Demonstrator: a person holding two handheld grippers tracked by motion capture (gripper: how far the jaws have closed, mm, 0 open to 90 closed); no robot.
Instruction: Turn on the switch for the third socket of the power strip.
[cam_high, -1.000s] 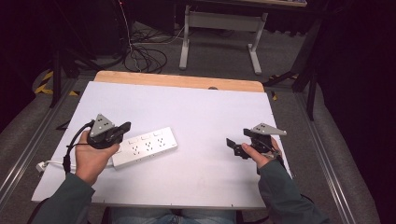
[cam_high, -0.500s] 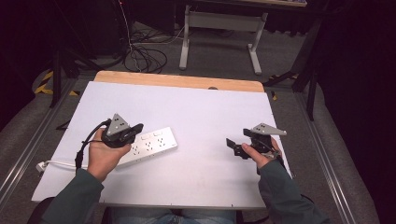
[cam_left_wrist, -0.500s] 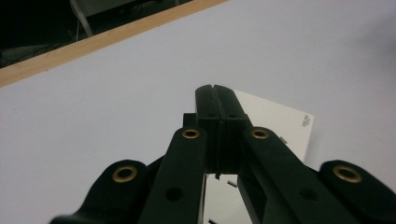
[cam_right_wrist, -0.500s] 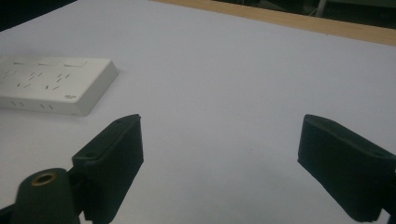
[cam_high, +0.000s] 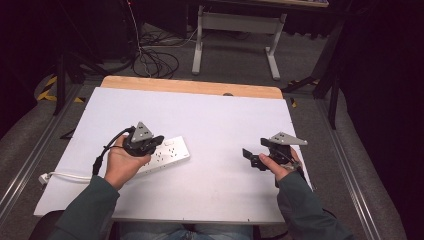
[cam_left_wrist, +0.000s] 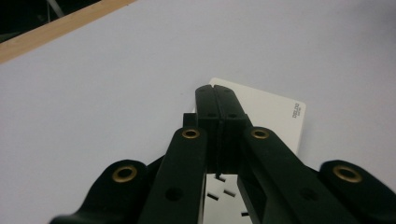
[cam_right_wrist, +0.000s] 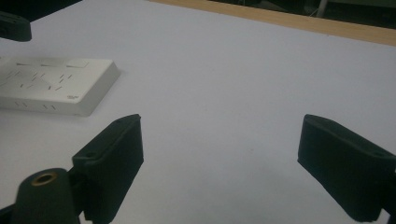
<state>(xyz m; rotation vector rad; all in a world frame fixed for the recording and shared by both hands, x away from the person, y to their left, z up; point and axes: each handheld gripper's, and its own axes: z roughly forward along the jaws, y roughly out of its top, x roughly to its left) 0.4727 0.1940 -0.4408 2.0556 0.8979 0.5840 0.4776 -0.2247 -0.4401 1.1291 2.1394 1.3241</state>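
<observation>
A white power strip (cam_high: 170, 150) lies flat on the white table (cam_high: 220, 120), left of centre. My left gripper (cam_high: 156, 142) hovers just over the strip's middle, with its jaws shut tight and nothing between them. In the left gripper view the closed tips (cam_left_wrist: 215, 93) point across the strip's end (cam_left_wrist: 271, 116), and socket slots show below them. My right gripper (cam_high: 254, 154) rests near the table's right edge, open and empty. In the right gripper view its jaws (cam_right_wrist: 219, 154) stand wide apart over bare table, with the power strip (cam_right_wrist: 56, 86) far off to the left.
The strip's white cord (cam_high: 65, 176) trails left to the table's edge. A wooden border (cam_high: 190, 86) runs along the far side. Beyond it on the floor are tangled black cables (cam_high: 155, 57) and a grey desk frame (cam_high: 235, 22).
My left hand has moved right, bringing its shut gripper over the middle of the power strip. The right hand and the strip have stayed in place.
</observation>
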